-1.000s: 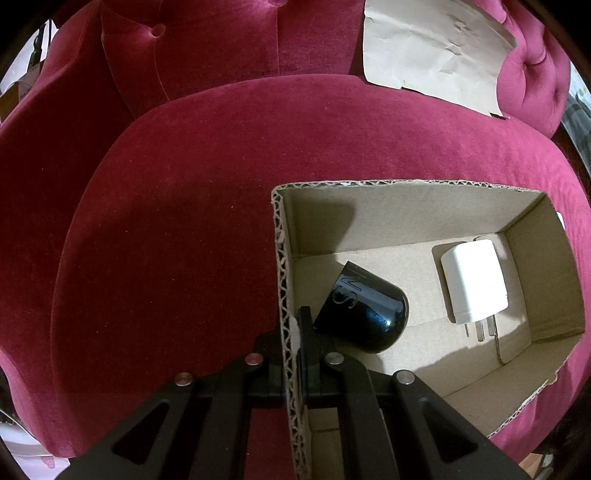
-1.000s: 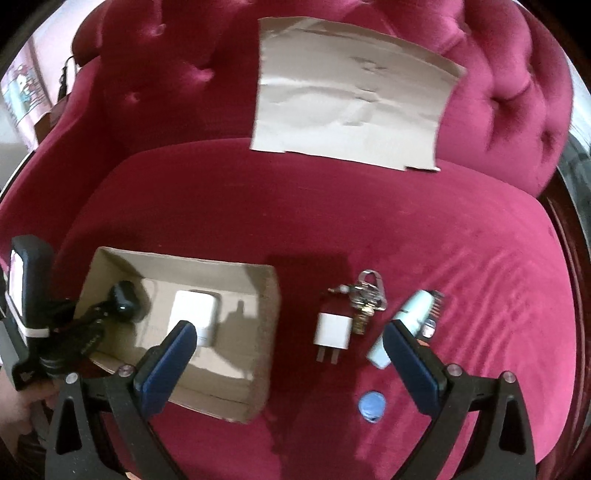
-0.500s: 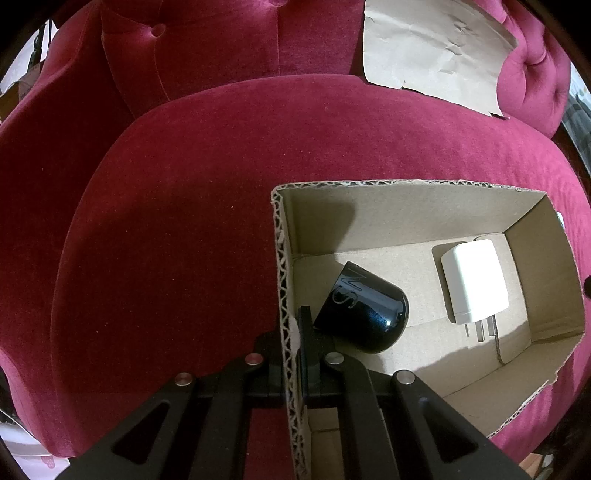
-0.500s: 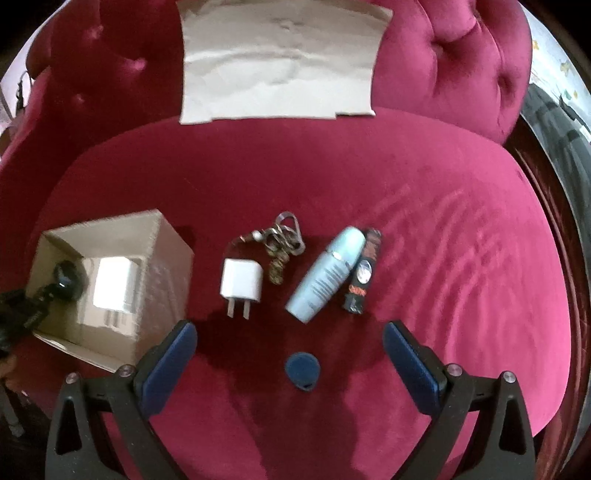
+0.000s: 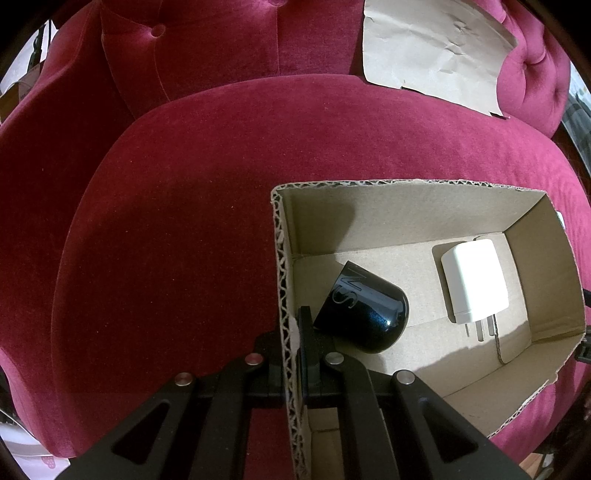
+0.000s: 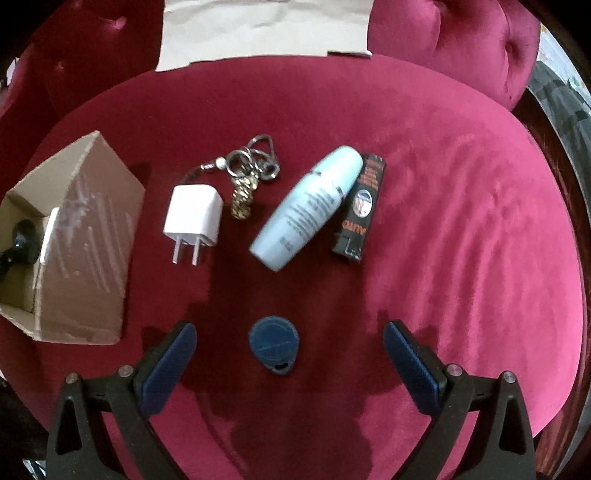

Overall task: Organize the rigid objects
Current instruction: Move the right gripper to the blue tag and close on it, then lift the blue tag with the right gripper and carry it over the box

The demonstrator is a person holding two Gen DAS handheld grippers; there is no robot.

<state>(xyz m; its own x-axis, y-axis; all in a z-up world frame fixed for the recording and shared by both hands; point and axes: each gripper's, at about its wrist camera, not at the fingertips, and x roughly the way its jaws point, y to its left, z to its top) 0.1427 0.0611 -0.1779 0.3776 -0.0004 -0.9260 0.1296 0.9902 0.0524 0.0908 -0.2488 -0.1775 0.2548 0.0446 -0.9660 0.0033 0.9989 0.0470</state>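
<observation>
The left gripper [image 5: 293, 332] is clenched on the left wall of the open cardboard box [image 5: 406, 206], one finger outside the corrugated edge and one inside, pinning the box on the crimson velvet seat [image 5: 166, 221]. Inside the box a black domed cap [image 5: 364, 314] lies on its side just beside the gripped wall, and a white charger [image 5: 474, 288] lies flat near the opposite wall, prongs toward the camera. The right gripper [image 6: 288, 354] hangs released, its blue pads [image 6: 170, 365] spread wide on either side of a round blue tag [image 6: 274, 343] without touching it. Beyond the tag, in a row on the seat right of the box, lie a second white charger [image 6: 194, 218], a bunch of keys [image 6: 249, 173], a pale blue bottle [image 6: 308, 206] and, touching it, a dark small box [image 6: 360, 210]. A sheet of brown paper [image 6: 258, 29] leans on the backrest
</observation>
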